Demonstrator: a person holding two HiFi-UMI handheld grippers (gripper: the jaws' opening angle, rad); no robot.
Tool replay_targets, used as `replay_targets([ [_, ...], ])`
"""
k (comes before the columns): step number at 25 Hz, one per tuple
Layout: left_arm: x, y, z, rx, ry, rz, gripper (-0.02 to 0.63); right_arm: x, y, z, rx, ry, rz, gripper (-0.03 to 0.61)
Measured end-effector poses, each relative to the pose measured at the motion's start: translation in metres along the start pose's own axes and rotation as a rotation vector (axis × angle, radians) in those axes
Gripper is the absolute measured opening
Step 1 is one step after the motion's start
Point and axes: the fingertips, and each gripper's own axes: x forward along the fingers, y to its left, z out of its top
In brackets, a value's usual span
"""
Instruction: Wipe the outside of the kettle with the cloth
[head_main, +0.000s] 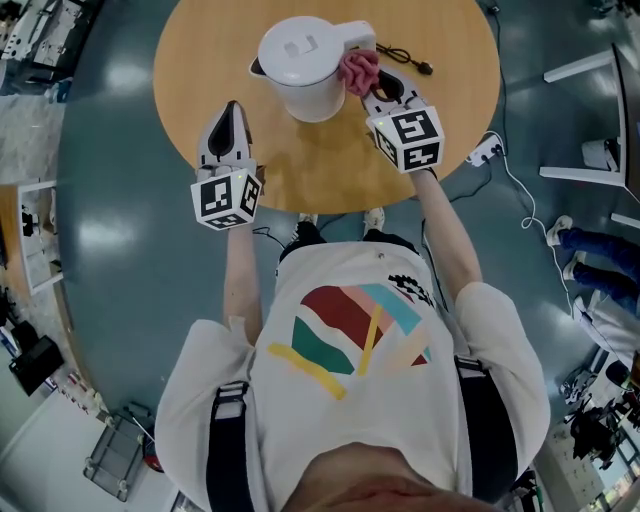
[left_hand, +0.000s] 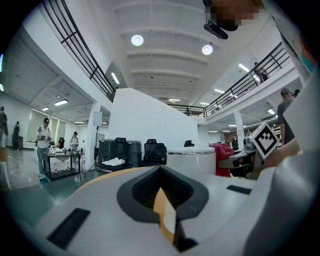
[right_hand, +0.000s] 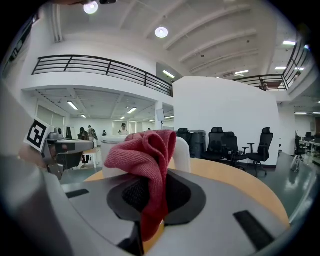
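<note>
In the head view, one white kettle (head_main: 305, 65) stands on the round table (head_main: 330, 180), and the right gripper (head_main: 378, 90) brings one pink cloth (head_main: 358, 70) against its handle side, probably to wipe there. The left gripper view shows the left gripper (left_hand: 165, 205) clenched on nothing, idle beside the kettle. The right gripper view shows its jaws grasping the cloth.

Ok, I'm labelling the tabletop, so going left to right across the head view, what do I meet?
In order: left gripper → kettle → cloth → right gripper.
</note>
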Motion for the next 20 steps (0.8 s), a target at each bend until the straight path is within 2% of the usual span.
replay_targets([
  [14, 0.003, -0.010, -0.008, -0.001, 0.027, -0.037, 0.043, 0.010, -0.027, 0.003, 0.089, -0.029, -0.052, 0.048],
  [20, -0.004, -0.007, -0.016, -0.025, 0.048, -0.047, 0.043, -0.018, -0.016, -0.006, 0.194, -0.079, -0.113, 0.048],
])
